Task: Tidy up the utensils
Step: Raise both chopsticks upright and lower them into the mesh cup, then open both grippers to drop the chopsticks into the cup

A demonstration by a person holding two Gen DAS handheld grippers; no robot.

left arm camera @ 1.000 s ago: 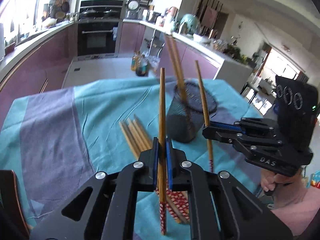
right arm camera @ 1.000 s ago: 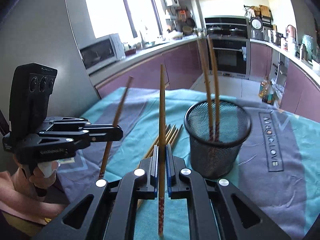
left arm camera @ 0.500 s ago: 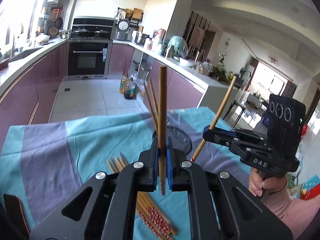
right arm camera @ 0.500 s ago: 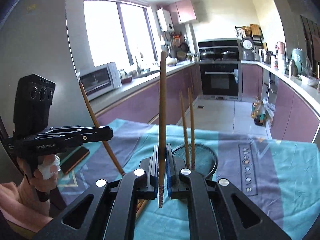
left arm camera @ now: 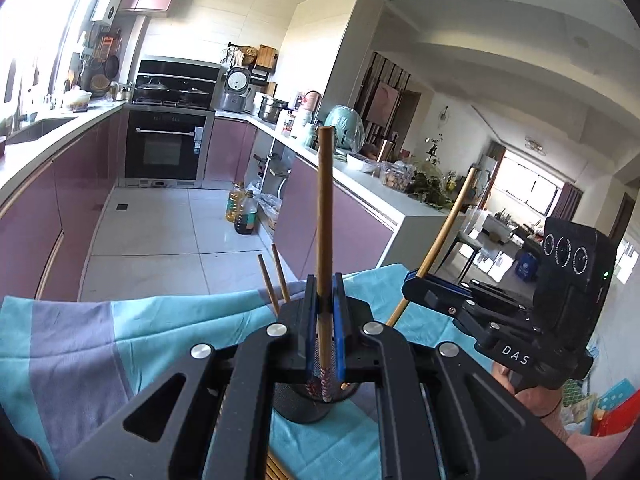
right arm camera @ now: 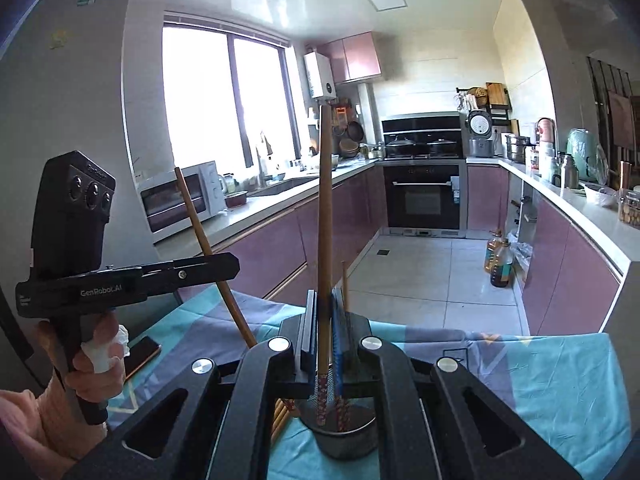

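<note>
My left gripper is shut on an upright wooden chopstick. Its red patterned lower end hangs at the mouth of the black mesh cup. Two chopsticks stand in that cup. My right gripper is likewise shut on an upright chopstick, above the same cup. Each gripper shows in the other's view: the right gripper with its slanted chopstick, and the left gripper with its chopstick. Loose chopsticks lie on the cloth beside the cup.
A teal and grey tablecloth covers the table. A phone lies near the left edge of the right wrist view. Behind the table are the kitchen floor, purple cabinets, an oven and oil bottles.
Both grippers have risen with their chopsticks, and both views have tilted up. The cup, earlier ahead of the grippers, now sits right below the fingers.
</note>
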